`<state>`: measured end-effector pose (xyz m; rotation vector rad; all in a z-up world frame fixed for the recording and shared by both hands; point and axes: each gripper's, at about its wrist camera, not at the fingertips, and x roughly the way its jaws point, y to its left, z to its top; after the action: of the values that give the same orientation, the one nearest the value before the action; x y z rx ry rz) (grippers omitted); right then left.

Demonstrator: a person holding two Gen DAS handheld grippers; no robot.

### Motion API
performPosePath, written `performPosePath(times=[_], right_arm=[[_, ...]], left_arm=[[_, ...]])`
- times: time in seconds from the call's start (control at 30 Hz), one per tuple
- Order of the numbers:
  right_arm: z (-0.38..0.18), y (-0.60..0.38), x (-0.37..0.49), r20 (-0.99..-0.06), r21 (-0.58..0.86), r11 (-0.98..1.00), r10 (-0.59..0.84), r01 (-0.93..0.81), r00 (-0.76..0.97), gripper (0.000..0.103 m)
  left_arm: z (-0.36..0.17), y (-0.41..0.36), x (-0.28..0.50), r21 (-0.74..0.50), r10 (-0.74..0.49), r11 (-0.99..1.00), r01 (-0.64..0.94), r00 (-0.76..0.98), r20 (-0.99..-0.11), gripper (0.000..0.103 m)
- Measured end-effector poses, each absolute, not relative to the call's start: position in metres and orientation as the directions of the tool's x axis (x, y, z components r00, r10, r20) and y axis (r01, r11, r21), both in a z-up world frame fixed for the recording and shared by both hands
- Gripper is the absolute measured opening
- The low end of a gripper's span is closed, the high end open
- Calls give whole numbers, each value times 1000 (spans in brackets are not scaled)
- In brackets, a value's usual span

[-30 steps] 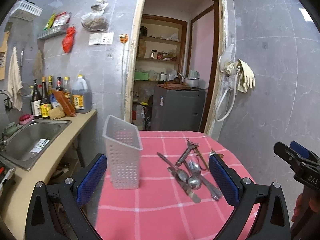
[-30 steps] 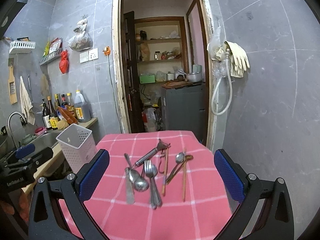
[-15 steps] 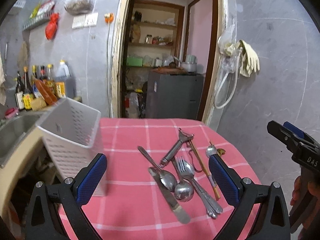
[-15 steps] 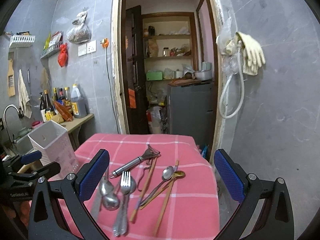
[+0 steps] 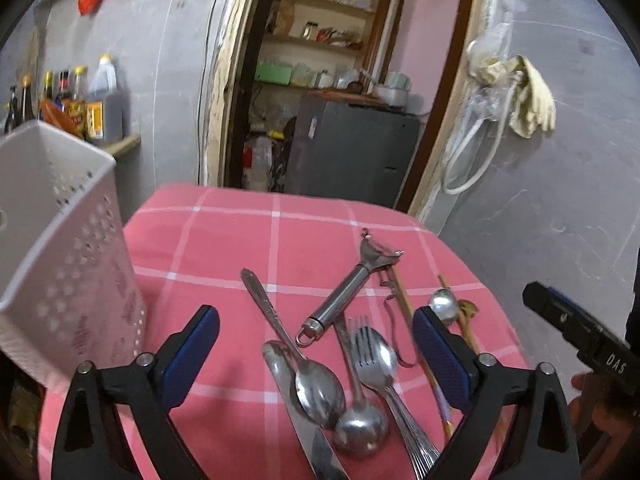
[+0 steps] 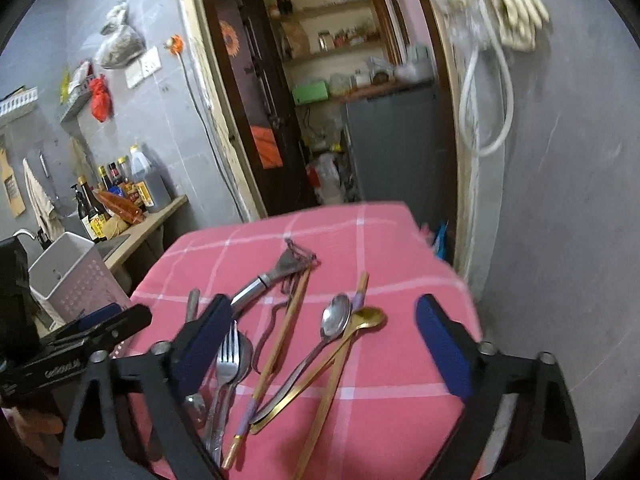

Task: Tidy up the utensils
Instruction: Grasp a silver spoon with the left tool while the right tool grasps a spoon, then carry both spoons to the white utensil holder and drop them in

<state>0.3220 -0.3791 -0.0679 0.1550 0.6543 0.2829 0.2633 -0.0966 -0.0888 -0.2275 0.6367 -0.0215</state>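
Metal utensils lie in a heap on the pink checked tablecloth (image 5: 240, 232): a peeler (image 5: 348, 284), a table knife (image 5: 304, 420), two spoons (image 5: 316, 392), a fork (image 5: 368, 352). Wooden chopsticks (image 6: 280, 332), a gold spoon (image 6: 368, 318) and a small silver spoon (image 6: 336, 316) lie to their right. A white perforated holder (image 5: 60, 240) stands at the table's left. My left gripper (image 5: 315, 314) hovers over the spoons and knife, jaws closing, pressing on nothing. My right gripper (image 6: 324, 304) hangs over the chopsticks and small spoons, jaws also closing, holding nothing.
Beyond the table's far edge is a doorway with a grey cabinet (image 5: 352, 152). A counter with bottles (image 6: 120, 196) runs along the left wall. A hose and gloves (image 5: 520, 92) hang on the right wall, close to the table's right edge.
Both grippers have come forward and down toward the utensils, which now look larger. The holder has slid to the left edge of the left wrist view. Both pairs of jaws have narrowed a little.
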Motion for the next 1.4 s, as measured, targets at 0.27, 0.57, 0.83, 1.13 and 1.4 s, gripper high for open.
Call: performPosePath(times=[0.27, 0.57, 0.83, 1.13, 1.4], right_arm=[[-117, -376, 349, -670, 306, 938, 333, -162, 663, 51], [-148, -369, 361, -712, 397, 909, 394, -129, 581, 31], [-160, -377, 368, -675, 519, 852, 460, -71, 577, 29], [-168, -395, 380, -622, 647, 762, 493, 43, 609, 29], [-177, -409, 390, -617, 701, 699, 495, 142, 612, 9]], left_arm=[[-124, -77, 305, -305, -118, 943, -135, 720, -684, 65], [-151, -61, 332, -409, -189, 888, -209, 646, -740, 38], [-160, -54, 348, -512, -262, 818, -261, 624, -736, 18], [-165, -56, 362, -531, -297, 802, -275, 588, -752, 6], [-156, -63, 368, -520, -308, 816, -254, 571, -761, 4]])
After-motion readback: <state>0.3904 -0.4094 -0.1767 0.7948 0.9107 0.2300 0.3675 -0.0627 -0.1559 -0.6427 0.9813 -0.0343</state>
